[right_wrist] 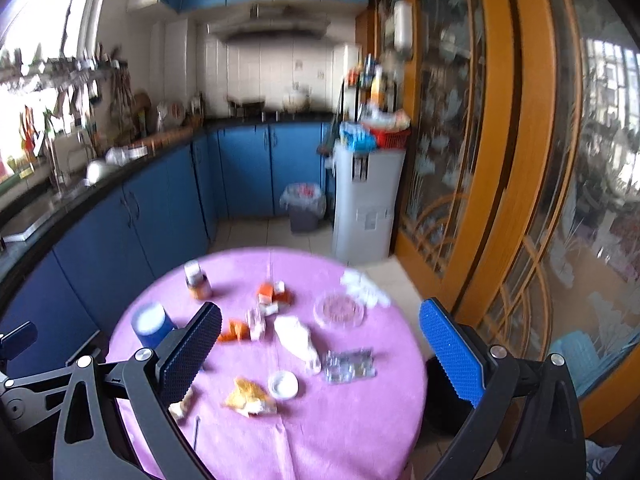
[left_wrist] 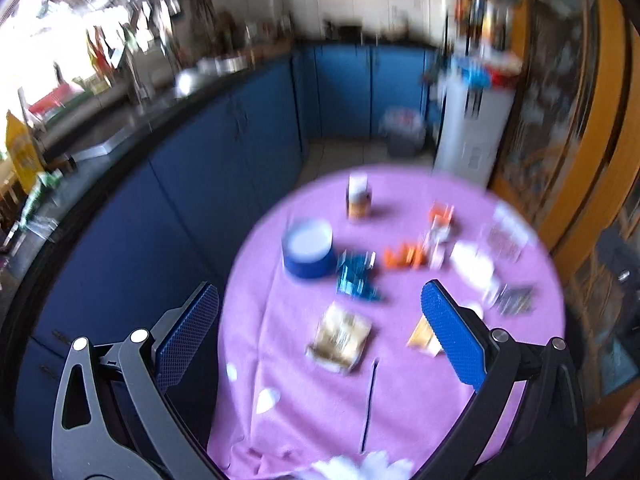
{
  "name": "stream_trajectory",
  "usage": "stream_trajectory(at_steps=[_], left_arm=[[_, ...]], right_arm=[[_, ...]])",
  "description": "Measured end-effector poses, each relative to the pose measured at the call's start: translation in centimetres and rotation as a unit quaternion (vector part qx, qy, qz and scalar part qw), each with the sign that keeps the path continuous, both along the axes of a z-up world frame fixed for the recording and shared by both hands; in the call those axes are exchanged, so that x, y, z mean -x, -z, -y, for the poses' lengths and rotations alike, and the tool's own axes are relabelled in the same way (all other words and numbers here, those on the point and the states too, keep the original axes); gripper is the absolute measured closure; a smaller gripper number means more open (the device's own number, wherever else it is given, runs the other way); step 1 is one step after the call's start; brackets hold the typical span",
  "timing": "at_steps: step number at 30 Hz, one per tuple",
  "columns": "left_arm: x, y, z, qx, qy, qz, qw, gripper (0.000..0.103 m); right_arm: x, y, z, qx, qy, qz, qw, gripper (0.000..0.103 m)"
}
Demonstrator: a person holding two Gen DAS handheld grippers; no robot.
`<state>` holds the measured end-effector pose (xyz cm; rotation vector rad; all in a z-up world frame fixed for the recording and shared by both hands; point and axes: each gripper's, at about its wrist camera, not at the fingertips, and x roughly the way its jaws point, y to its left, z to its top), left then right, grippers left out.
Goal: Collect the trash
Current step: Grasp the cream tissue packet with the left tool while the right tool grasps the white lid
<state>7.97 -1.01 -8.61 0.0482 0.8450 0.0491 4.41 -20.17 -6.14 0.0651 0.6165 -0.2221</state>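
— What is in front of the two grippers?

— A round worktop (right_wrist: 340, 432) under a pink cloth, with litter spread across it. The left gripper (left_wrist: 320, 328) and the right gripper (right_wrist: 320, 344) both hang above its near edge, each with its blue-padded fingers spread wide and nothing between them.

— Where does the trash lie?

— Mostly around the middle. A crumpled yellow wrapper (right_wrist: 250, 398) sits near the front, just beside a small white lid (right_wrist: 283, 385). A clear plastic blister pack (right_wrist: 350, 365) is to their right. A crumpled white tissue (right_wrist: 296, 336) lies behind those, with orange scraps (right_wrist: 234, 331) to its left. A shiny blue wrapper (left_wrist: 356, 276) shows in the left view, next to a blue cup (left_wrist: 309, 249) with a white top.

— Anything else on the cloth?

— A small jar (right_wrist: 197, 279) stands toward the far left edge, and a round glass dish (right_wrist: 339, 309) toward the right. Both views are blurred, so finer detail is lost.

— And beyond it?

— A lined bin (right_wrist: 303, 206) stands on the floor against blue cabinets (right_wrist: 248, 168), well apart from the worktop, beside a white water dispenser (right_wrist: 366, 200).
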Motion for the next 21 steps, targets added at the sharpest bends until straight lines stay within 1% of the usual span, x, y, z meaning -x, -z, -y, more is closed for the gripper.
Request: stream_trajectory(at_steps=[2, 4, 6, 8, 9, 10, 12, 15, 21], left_arm=[[-1.4, 3.0, -0.3, 0.003, 0.004, -0.056, 0.9984, 0.003], [-2.2, 5.4, -0.6, -0.002, 0.006, -0.092, 0.9958, 0.003], [-3.0, 8.1, -1.0, 0.001, 0.008, -0.135, 0.9908, 0.003], [-3.7, 10.5, -1.3, 0.016, 0.012, -0.175, 0.9844, 0.003], [-4.0, 11.3, -1.4, 0.020, 0.013, -0.187, 0.9820, 0.003], [-4.3, 12.2, -1.5, 0.024, 0.015, -0.202, 0.9790, 0.003], [-4.6, 13.0, -1.7, 0.026, 0.016, -0.219, 0.9753, 0.003], [-5.4, 13.8, -1.2, 0.030, 0.024, -0.232, 0.9719, 0.003], [-6.7, 14.9, 0.3, 0.016, 0.038, -0.239, 0.9700, 0.003]], right_arm=[[-1.4, 2.2, 0.1, -0.006, -0.005, -0.042, 0.999, 0.006], [-3.0, 4.7, 0.0, -0.013, -0.015, -0.090, 0.996, 0.006], [-4.4, 7.7, -0.2, -0.023, -0.029, -0.145, 0.989, 0.006], [-5.2, 9.7, -0.4, -0.029, -0.037, -0.178, 0.983, 0.006], [-5.8, 11.0, -0.5, -0.034, -0.042, -0.200, 0.978, 0.006], [-6.0, 11.5, -0.6, -0.038, -0.044, -0.214, 0.975, 0.006], [-6.6, 12.9, -0.5, -0.051, -0.046, -0.240, 0.968, 0.006], [-7.3, 13.9, -0.4, -0.063, -0.046, -0.264, 0.961, 0.006], [-8.5, 14.7, 0.2, -0.067, -0.042, -0.284, 0.956, 0.006]])
